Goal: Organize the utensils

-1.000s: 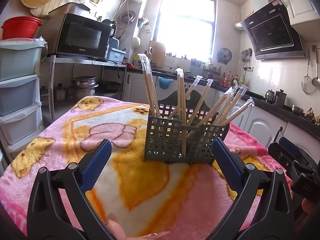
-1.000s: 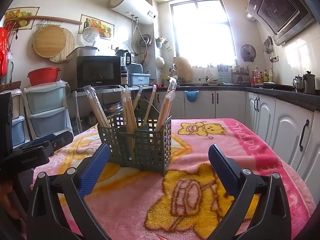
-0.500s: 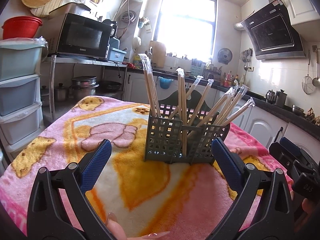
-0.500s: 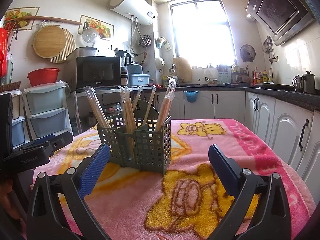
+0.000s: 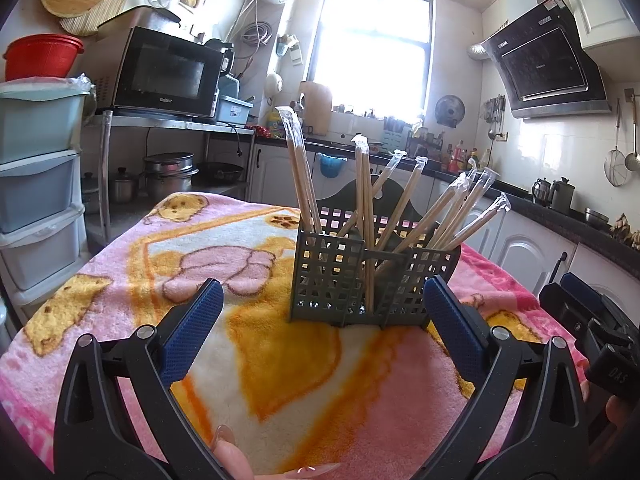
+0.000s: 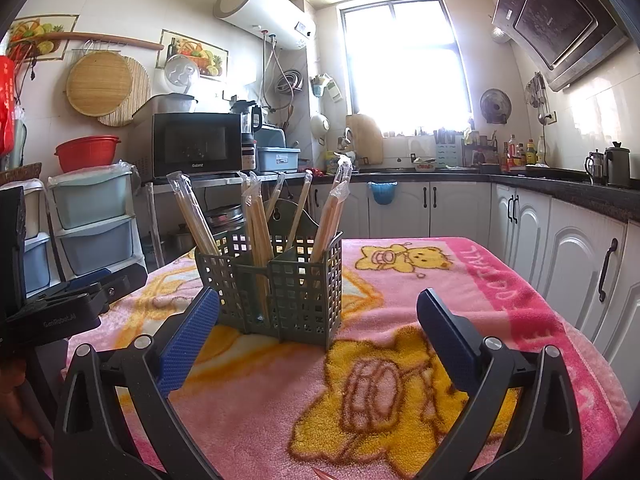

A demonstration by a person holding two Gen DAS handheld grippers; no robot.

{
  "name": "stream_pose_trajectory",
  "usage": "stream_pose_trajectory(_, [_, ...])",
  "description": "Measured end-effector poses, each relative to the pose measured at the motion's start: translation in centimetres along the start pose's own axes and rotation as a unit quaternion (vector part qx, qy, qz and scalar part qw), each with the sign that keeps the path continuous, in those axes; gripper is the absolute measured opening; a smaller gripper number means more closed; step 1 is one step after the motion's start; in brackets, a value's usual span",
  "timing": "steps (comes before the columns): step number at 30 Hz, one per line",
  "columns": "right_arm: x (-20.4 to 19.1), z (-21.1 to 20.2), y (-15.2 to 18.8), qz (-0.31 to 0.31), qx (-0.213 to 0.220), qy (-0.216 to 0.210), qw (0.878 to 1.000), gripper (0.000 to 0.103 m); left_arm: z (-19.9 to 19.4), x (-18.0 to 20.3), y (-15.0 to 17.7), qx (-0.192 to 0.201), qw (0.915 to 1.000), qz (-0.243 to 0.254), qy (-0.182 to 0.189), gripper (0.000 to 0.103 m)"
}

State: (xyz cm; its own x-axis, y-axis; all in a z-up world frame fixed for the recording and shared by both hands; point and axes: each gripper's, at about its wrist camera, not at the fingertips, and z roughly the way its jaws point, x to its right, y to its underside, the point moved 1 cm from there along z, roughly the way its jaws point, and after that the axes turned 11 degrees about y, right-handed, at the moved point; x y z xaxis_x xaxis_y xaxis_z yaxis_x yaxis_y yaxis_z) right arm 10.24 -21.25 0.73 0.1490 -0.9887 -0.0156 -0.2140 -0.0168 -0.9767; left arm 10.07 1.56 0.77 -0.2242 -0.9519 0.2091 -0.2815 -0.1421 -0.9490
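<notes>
- Left wrist view: left gripper (image 5: 322, 316) is sitting at the bottom of the frame with jaws spread wide, gripping nothing; blue pads (image 5: 192, 330) are flanking open blanket.
- Grey mesh utensil holder (image 5: 372, 280) is standing upright at frame centre on the pink cartoon blanket (image 5: 120, 272), just past the fingertips and between them, not touching either pad.
- Wrapped chopsticks (image 5: 364, 200) are sticking up out of the holder: one pair near-vertical at left, one at centre, the rest fanning toward the right. Which compartment each sits in: can't tell.
- Right gripper (image 5: 592, 320) is showing at the right edge, beside the holder. A fingertip (image 5: 230, 454) is peeking in at bottom centre.
- Right wrist view: right gripper (image 6: 318, 314) is filling the bottom of the frame, jaws wide apart and empty.
- Utensil holder (image 6: 276, 284) is sitting left of centre on the blanket (image 6: 440, 280), close to the left pad (image 6: 188, 340); contact unclear.
- Chopsticks (image 6: 256, 216) are leaning out of it at mixed angles.
- Left gripper (image 6: 68, 300) is showing at the left edge.
</notes>
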Motion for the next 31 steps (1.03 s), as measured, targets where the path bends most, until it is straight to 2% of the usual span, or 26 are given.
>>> stream_pose_trajectory(13, [-0.1, -0.1, 0.0, -0.002, 0.0, 0.002, 1.0, 0.096, 0.5, -0.1, 0.2, -0.014, 0.9999, 0.005, 0.005, 0.093])
stream_pose_trajectory(19, [0.2, 0.1, -0.1, -0.004, -0.01, 0.024, 1.0, 0.096, 1.4, -1.2, 0.4, -0.039, 0.9989, -0.021, -0.017, 0.093])
stream_pose_trajectory(24, [2.0, 0.8, -0.7, 0.022, -0.035, 0.05, 0.998, 0.096, 1.0, -2.4, 0.0, -0.06, 0.9961, -0.056, -0.032, 0.093])
stream_pose_trajectory(27, [4.0, 2.0, -1.3, 0.025, -0.065, 0.098, 0.993, 0.096, 1.3, -6.2, -1.0, -0.113, 0.9856, -0.095, -0.082, 0.093])
stream_pose_trajectory(28, [5.4, 3.5, -1.5, 0.017, -0.096, 0.132, 0.986, 0.096, 1.6, -7.6, -1.1, -0.128, 0.9815, -0.102, -0.1, 0.093])
stream_pose_trajectory(30, [7.4, 5.9, -1.3, 0.011, -0.15, 0.172, 0.974, 0.096, 2.3, -10.6, -1.3, -0.157, 0.9707, -0.1, -0.152, 0.093])
stream_pose_trajectory(31, [8.9, 7.6, -0.8, 0.009, -0.189, 0.198, 0.962, 0.096, 3.2, -12.6, -1.2, -0.178, 0.9611, -0.095, -0.188, 0.093])
